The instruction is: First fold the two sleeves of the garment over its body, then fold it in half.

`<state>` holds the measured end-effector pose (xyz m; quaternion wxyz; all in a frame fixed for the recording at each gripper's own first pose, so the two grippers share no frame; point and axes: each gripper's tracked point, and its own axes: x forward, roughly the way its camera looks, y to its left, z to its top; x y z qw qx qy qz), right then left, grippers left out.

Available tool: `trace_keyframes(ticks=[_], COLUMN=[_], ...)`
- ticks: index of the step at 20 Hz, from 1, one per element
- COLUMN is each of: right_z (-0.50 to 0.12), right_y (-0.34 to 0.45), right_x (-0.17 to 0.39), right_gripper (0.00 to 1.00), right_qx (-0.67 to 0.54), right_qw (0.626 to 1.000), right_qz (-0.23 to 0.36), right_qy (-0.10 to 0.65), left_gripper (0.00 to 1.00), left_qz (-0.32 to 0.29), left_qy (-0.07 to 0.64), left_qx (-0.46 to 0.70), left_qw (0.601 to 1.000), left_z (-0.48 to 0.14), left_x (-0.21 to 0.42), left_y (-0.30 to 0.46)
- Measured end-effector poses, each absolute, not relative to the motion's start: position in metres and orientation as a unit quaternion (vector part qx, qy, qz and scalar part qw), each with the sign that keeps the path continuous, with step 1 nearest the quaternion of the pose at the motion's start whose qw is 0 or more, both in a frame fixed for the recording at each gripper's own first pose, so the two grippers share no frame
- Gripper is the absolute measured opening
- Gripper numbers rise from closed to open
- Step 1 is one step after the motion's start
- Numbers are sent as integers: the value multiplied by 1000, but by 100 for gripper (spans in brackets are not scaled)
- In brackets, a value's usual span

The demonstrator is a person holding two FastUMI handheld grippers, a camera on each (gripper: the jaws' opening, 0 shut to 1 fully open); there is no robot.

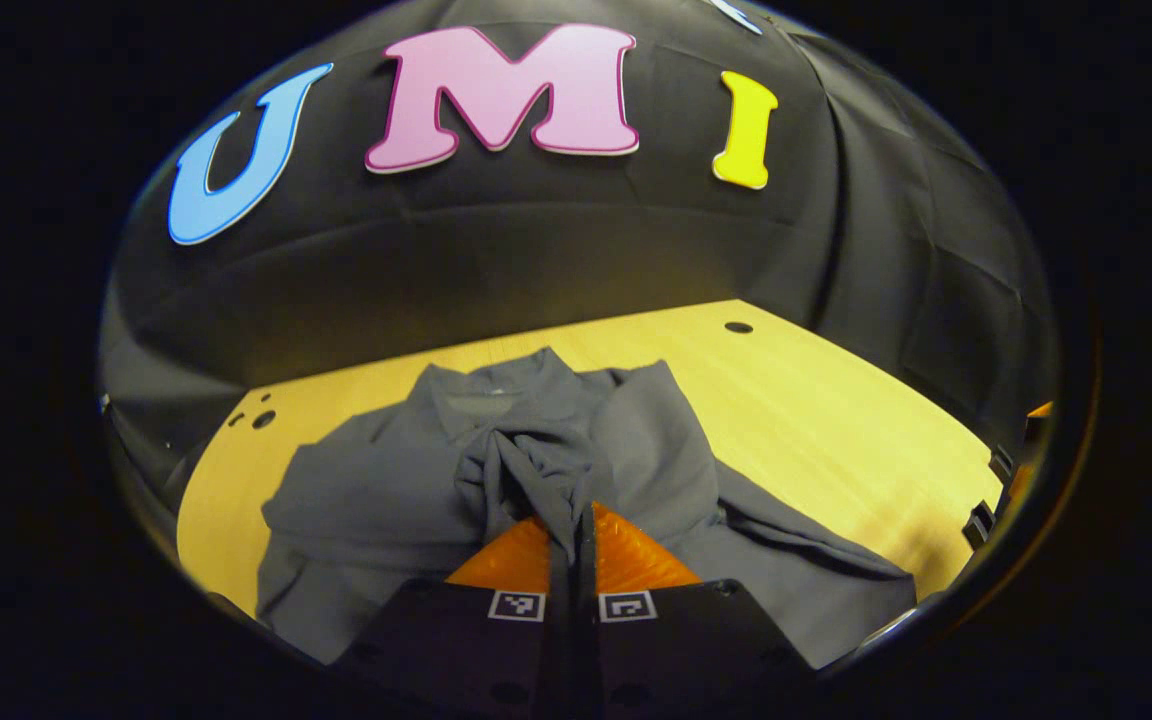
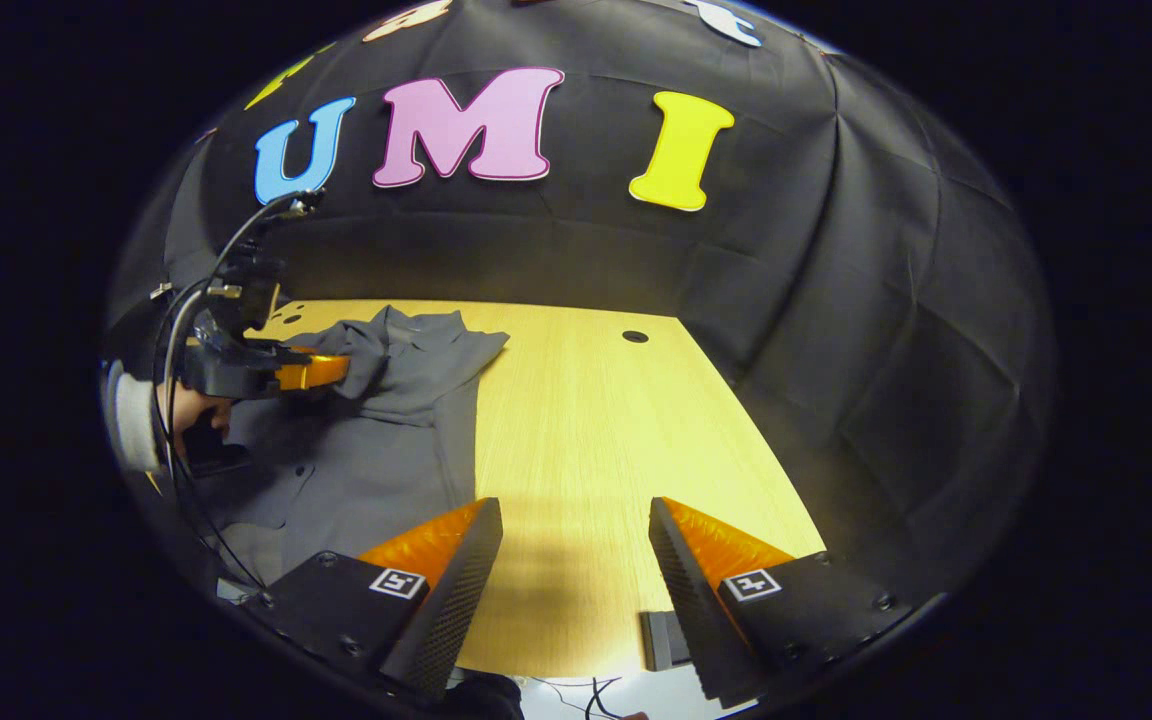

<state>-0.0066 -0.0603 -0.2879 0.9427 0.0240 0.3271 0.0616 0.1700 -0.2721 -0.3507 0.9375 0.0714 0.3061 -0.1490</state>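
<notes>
My left hand-held gripper [image 1: 573, 520] is clenched on a bunched sleeve [image 1: 536, 470] of the gray garment [image 1: 376, 490], lifted over its body at 12 o'clock. My right hand-held gripper [image 2: 574, 540] is released, fingers spread above the bare wooden surface [image 2: 596, 420]; the garment lies at its 10 o'clock.

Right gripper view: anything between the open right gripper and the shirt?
Nothing visible. Bare table lies ahead of the right gripper, its jaws apart over the wood; the shirt lies off to one side, where the left gripper pinches its cloth.
</notes>
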Motion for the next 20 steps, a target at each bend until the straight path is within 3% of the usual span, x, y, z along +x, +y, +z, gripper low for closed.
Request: trace_keyframes(ticks=[6,8,10,13,15,20], right_z=[-297,-299,-302,-303,-302,-294], right_y=[-65,-65,-62,-55,-51,-31], right_x=[-6,-6,-6,-5,-5,-16], right_gripper=[92,92,92,92,92,94], right_qx=[30,32,34,40,42,52], right_qw=[938,937,936,934,933,928], right_qz=[78,83,88,99,106,125], right_qy=[335,337,340,341,341,346], left_gripper=[7,14,46,80,97,98], left_qz=[-137,-140,-134,-134,-130,-141], left_qy=[344,350,352,347,334,296], left_qx=[80,60,49,52,71,70], left_qw=[925,924,925,927,931,942], left_z=[-394,-397,-399,-395,-385,-338], left_x=[162,161,160,152,145,117], left_y=[-281,-288,-288,-290,-286,-261])
